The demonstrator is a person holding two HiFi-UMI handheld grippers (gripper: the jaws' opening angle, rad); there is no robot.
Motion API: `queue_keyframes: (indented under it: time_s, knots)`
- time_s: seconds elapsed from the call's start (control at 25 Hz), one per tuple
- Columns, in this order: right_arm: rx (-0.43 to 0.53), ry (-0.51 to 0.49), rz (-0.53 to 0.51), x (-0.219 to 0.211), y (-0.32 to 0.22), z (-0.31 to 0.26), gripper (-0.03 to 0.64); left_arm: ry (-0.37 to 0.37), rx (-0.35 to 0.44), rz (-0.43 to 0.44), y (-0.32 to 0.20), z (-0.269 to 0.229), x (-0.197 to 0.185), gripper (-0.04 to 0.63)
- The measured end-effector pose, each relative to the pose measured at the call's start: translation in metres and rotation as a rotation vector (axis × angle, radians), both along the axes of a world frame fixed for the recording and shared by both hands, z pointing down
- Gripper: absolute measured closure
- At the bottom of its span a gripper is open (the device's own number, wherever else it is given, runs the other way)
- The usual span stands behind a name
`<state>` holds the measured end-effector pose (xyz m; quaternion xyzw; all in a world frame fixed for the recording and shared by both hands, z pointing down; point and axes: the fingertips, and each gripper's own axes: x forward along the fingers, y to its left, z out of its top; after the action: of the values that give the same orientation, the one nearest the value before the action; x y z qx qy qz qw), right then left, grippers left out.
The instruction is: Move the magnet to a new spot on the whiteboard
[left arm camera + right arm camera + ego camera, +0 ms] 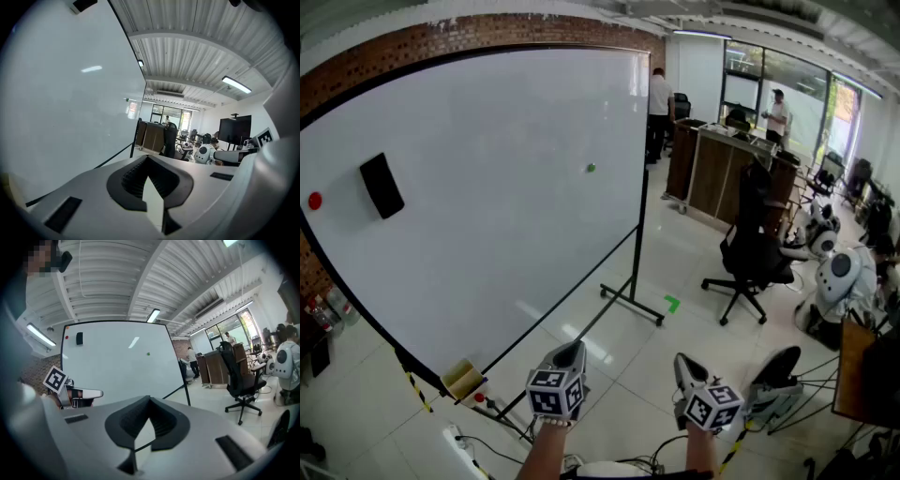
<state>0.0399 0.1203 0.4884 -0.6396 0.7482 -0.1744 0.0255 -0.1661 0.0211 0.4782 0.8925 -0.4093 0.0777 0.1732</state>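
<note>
We face a big whiteboard (487, 187) on a black wheeled stand, which fills the left and middle of the head view and leans away to the right over the pale tiled floor (675, 253). Beyond its right edge stands a long wooden surface (722, 173), with two people (659, 103) near it at the far end of the room. A black office chair (752, 253) stands in front of that surface, and white rounded robots (841, 277) are parked just right of the chair. Low in the head view we hold both grippers up, well short of the board. The left gripper (570, 352) has its jaws together with nothing between them, and the right gripper (682, 364) is likewise closed and empty. On the board, a black eraser (382, 186) sits tilted near the left edge. A red magnet (315, 200) sticks to the board just left of the eraser, close to the frame. A small green magnet (591, 168) sits alone toward the upper right of the board, well apart from the eraser, the red magnet and both grippers.
</note>
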Motion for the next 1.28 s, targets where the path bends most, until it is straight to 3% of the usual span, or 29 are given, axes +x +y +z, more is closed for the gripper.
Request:
queue_keyframes:
  time_s: [0.36, 0.68, 1.0, 1.28]
  knots:
    - [-0.014, -0.007, -0.021, 0.037, 0.028, 0.025, 0.609, -0.017, 0.014, -0.034, 0.026, 0.016, 0.025, 0.604]
    - [-0.068, -0.064, -0.034, 0.069, 0.019, 0.060, 0.609, -0.071, -0.041, -0.055, 0.018, 0.044, 0.055, 0.604]
    - [-0.078, -0.048, -0.060, 0.096, -0.054, 0.063, 0.609, -0.064, -0.026, -0.047, -0.054, 0.039, 0.097, 0.604]
    - [-0.060, -0.011, -0.076, 0.105, -0.145, 0.039, 0.609, -0.014, 0.029, -0.034, -0.143, 0.002, 0.114, 0.604]
